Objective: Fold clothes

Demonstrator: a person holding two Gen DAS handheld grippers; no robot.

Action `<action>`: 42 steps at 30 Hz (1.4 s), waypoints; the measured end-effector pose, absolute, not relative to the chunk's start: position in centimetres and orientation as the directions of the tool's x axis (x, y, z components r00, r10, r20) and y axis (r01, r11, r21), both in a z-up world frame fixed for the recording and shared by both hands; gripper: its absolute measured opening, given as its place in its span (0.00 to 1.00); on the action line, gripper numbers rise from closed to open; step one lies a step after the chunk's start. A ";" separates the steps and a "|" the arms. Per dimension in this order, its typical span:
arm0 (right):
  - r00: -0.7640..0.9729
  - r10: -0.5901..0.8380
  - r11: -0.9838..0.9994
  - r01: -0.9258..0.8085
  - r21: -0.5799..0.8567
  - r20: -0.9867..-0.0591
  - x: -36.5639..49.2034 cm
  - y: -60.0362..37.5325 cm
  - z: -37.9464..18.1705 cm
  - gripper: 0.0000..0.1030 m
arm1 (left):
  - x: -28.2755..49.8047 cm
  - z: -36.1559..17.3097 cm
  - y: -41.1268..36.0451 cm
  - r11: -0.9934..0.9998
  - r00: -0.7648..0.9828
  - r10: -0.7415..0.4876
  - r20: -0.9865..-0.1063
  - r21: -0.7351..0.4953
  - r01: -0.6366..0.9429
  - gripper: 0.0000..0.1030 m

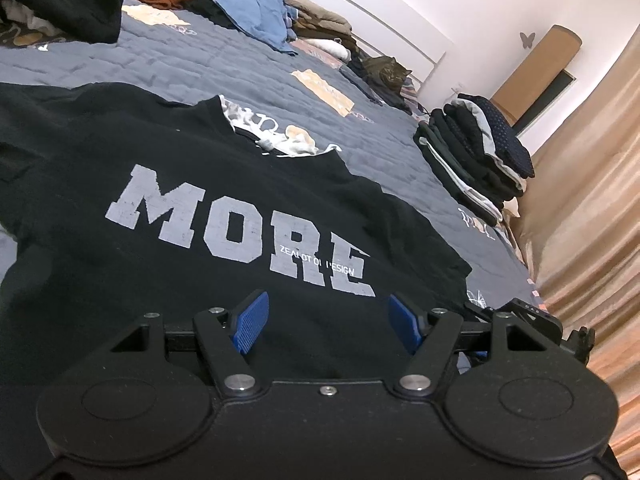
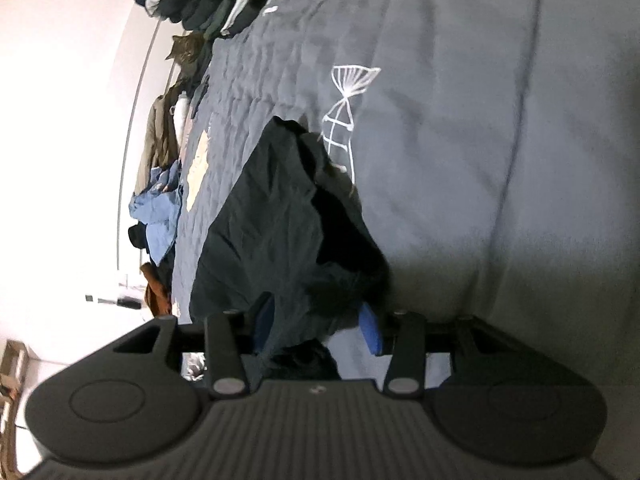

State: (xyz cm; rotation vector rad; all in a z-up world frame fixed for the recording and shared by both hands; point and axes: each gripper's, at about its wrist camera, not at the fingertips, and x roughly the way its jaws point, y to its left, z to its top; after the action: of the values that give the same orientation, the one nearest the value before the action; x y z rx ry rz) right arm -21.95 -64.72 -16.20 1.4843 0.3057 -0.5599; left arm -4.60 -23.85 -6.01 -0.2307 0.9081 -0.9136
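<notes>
I am working over the grey quilted bedspread (image 1: 224, 68), and everything else is lying in relation to it. The black T-shirt (image 1: 192, 184) printed with "MORE" is spreading flat, print up, across the near part of the bedspread, its neck opening pointing toward the far side. A stack of folded clothes (image 1: 476, 152) is sitting at the bedspread's right edge, beyond the shirt, and a loose heap of unfolded clothes (image 1: 240, 8) in brown, black and blue is lying along its far side by the white wall.

I am holding my left gripper (image 1: 326, 326) low and nearly level just above the shirt's lower half, below the printed word, aiming up the shirt toward the neck. Its two blue pads (image 1: 250, 322) are standing wide apart with only flat cloth showing between them, gripping nothing.

I am holding my right gripper (image 2: 316, 328) rolled onto its side, so the bedspread is running up the picture like a wall. It is sitting at an edge of the same shirt, where a bunched fold of black cloth is rising between the fingers; the blue pads are showing on either side of that fold, but the picture is too blurred for me to tell whether they are pinching it.
</notes>
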 end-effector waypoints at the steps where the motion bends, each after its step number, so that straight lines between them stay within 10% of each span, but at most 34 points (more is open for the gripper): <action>1: 0.836 -0.170 -0.012 0.528 0.849 -0.522 -21.9 -64.7 -16.2 0.44 | -4.6 -6.0 -23.9 0.615 0.281 -0.766 -0.578 -0.531 0.582 0.64; 15: 0.813 -0.254 -0.045 0.531 0.846 -0.523 -21.3 -64.9 -16.4 0.44 | -4.6 -6.1 -23.9 0.614 0.275 -0.767 -0.580 -0.539 0.577 0.63; 20: 0.787 -0.318 0.053 0.571 0.819 -0.528 -20.6 -64.7 -15.5 0.15 | -4.5 -6.0 -23.7 0.613 0.276 -0.769 -0.577 -0.543 0.574 0.64; 25: 0.761 -0.375 0.275 0.637 0.721 -0.530 -19.0 -63.3 -13.3 0.14 | -4.3 -5.9 -23.5 0.613 0.277 -0.771 -0.574 -0.550 0.567 0.64; 37: 0.854 -0.323 0.912 0.396 0.104 -0.409 -13.0 -54.0 -6.9 0.14 | -3.8 -5.7 -22.8 0.615 0.284 -0.774 -0.567 -0.565 0.549 0.64; 42: 0.818 -0.163 0.985 0.099 -0.144 -0.551 -10.9 -48.4 -8.7 0.14 | -3.8 -5.6 -22.7 0.618 0.285 -0.772 -0.568 -0.567 0.544 0.64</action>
State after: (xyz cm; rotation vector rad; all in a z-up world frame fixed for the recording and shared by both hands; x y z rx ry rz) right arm -10.92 -48.41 -8.74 -0.1110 0.5965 -0.1402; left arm -3.75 -22.65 -5.62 -0.2858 0.9236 -0.8958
